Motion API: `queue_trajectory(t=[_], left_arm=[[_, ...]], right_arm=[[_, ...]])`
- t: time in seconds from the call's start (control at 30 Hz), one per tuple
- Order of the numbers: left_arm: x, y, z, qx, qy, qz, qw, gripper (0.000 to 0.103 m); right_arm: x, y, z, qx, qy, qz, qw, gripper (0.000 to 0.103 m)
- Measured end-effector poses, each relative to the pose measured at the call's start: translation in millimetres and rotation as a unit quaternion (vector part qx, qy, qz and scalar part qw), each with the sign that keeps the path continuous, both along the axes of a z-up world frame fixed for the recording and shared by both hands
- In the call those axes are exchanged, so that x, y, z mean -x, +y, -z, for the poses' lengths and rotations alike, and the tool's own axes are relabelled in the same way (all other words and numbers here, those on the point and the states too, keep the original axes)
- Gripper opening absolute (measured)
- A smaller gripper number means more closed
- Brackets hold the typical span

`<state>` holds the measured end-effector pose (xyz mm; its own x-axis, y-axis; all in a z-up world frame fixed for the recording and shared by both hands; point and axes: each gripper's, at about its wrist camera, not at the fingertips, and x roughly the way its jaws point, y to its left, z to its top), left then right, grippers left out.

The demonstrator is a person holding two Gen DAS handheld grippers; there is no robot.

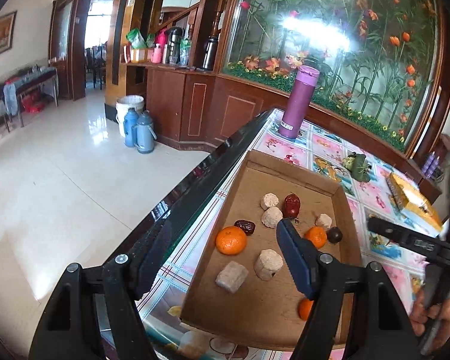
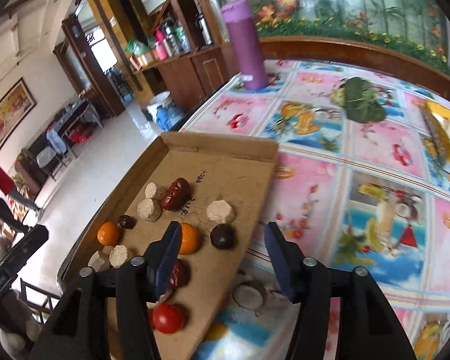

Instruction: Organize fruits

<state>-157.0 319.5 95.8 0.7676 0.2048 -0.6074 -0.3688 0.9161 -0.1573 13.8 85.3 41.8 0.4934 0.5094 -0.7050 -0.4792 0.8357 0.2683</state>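
Both tongs, left tongs [image 1: 222, 255] and right tongs [image 2: 222, 258], hung released above the cardboard tray [image 2: 225, 150]; the right should likely straddle one tangerine [image 2: 190, 238] squarely before clenching gently.

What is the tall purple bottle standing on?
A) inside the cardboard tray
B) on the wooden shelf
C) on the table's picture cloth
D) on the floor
C: the purple bottle stands upright on the table's picture cloth, beyond the far end of the cardboard tray and apart from it.
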Motion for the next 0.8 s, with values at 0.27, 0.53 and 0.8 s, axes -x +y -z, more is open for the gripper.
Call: queue_trajectory(t=[0.27, 0.53, 0.8], left_arm=[[2.1, -61.1, -20.3, -0.121, -0.008, -0.043, 0.9917, 0.097], [2.5, -108.7, -27.7, -0.140, -0.002, -0.009, 0.9901, 0.098], [4.1, -147.9, -31.1, -0.161, 0.002, 0.024, 0.9866, 0.098]], right_arm=[[59.8, -65.1, -14.3, -0.003, -0.071, 0.091, 0.993, 0.083], [92.6, -87.9, -12.5, 0.022, -0.114, 0.118, 0.986, 0.088], [103.6, -110.7, -7.8, 0.004, -0.098, 0.131, 0.986, 0.088]])
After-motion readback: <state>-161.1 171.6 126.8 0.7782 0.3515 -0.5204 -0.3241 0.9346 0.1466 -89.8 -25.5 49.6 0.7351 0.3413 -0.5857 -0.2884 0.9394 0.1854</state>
